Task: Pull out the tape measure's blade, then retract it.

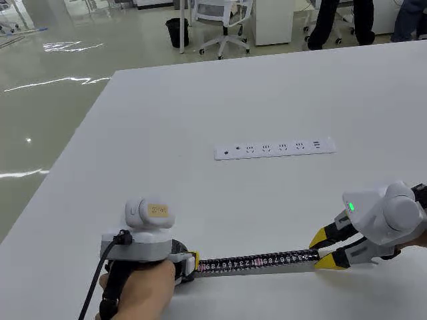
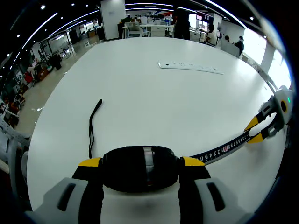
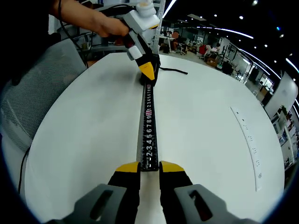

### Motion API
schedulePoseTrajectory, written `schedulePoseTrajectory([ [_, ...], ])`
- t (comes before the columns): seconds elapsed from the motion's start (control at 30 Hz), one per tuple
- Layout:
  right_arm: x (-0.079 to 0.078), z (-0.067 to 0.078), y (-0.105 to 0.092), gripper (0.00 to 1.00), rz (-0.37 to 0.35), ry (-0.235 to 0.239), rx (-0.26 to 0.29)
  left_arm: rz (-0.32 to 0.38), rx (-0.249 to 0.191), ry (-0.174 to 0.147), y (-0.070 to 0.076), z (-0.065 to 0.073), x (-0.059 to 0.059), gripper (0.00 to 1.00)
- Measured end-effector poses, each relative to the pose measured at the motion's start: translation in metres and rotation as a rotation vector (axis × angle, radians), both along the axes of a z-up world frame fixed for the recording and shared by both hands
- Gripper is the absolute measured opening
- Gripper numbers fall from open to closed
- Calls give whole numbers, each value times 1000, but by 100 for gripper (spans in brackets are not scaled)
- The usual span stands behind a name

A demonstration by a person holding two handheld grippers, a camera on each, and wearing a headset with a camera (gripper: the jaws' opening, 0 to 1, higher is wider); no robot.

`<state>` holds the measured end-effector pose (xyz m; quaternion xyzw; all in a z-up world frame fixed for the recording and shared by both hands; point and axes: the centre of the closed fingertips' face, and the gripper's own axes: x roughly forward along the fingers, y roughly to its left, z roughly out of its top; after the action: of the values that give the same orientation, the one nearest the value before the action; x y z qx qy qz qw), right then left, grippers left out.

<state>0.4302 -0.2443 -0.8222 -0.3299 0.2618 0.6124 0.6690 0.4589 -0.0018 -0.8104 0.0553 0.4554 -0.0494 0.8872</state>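
The black tape measure case (image 2: 140,169) sits on the white table, and my left gripper (image 2: 141,162) is shut on its sides. In the head view my left gripper (image 1: 190,263) is at the bottom left with a hand around its handle. The black blade (image 1: 257,261) with white numbers runs out to the right, flat along the table. My right gripper (image 1: 325,250) is shut on the blade's tip. Seen from the right gripper (image 3: 149,165), the blade (image 3: 149,126) stretches straight away to the case. The case's black strap (image 2: 93,123) lies loose on the table.
A white power strip (image 1: 275,148) lies flat mid-table beyond the blade. The table's left edge (image 1: 63,157) drops to a glossy floor. Office chairs (image 1: 223,23) and a bin stand far behind.
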Motion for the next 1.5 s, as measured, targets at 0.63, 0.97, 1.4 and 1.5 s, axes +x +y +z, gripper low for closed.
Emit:
schedulePoseTrajectory([
  [0.63,0,1,7,15,14,-2,4,0,-2,5,0,0,0,61],
  [0.97,0,2,11,15,15,1,5,-2,-2,8,0,0,0,61],
  [1.4,0,2,17,15,21,1,8,-5,-2,12,0,0,0,61],
  [1.5,0,3,18,15,22,0,9,-6,-2,12,0,0,1,61],
])
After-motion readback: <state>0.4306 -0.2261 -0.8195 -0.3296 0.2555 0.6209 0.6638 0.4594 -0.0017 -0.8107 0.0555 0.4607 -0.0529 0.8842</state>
